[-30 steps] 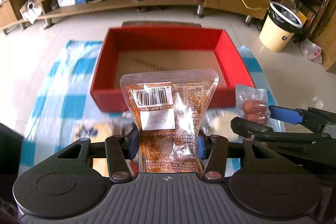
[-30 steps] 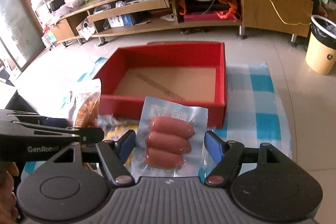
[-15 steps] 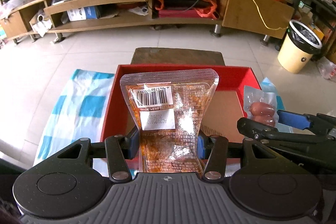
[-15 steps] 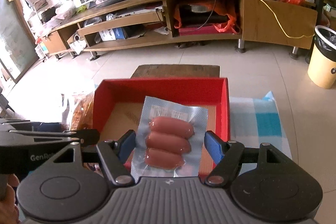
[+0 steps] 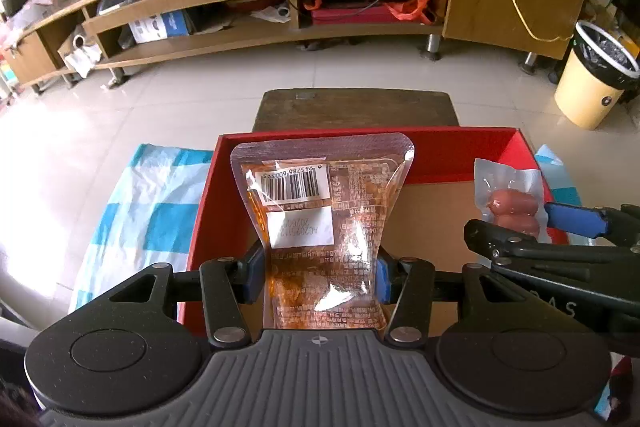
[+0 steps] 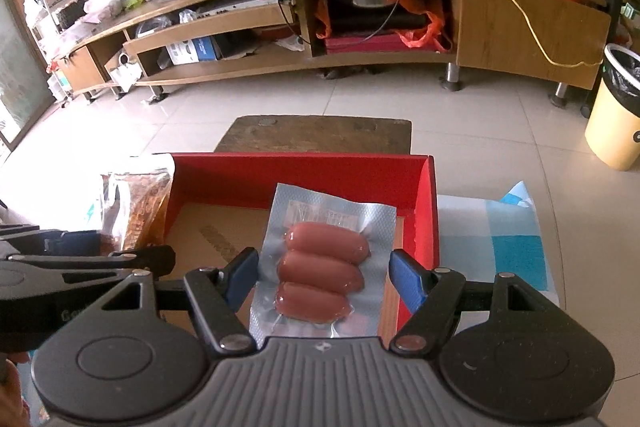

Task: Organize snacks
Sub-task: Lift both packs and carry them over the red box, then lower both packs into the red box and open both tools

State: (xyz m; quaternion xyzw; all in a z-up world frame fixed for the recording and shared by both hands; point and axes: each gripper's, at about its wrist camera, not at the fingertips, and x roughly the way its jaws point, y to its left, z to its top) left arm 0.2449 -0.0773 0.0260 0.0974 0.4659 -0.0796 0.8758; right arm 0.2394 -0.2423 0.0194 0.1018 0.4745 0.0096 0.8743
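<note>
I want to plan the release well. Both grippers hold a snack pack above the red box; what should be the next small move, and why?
Probably lower both a little, then open. The left gripper holds the orange pouch and the right gripper the sausage pack, both already over the red box, whose cardboard floor looks bare.

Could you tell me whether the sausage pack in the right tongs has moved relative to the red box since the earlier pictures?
Yes. The sausage pack was short of the red box near wall; it now hangs above the box's cardboard floor.
</note>
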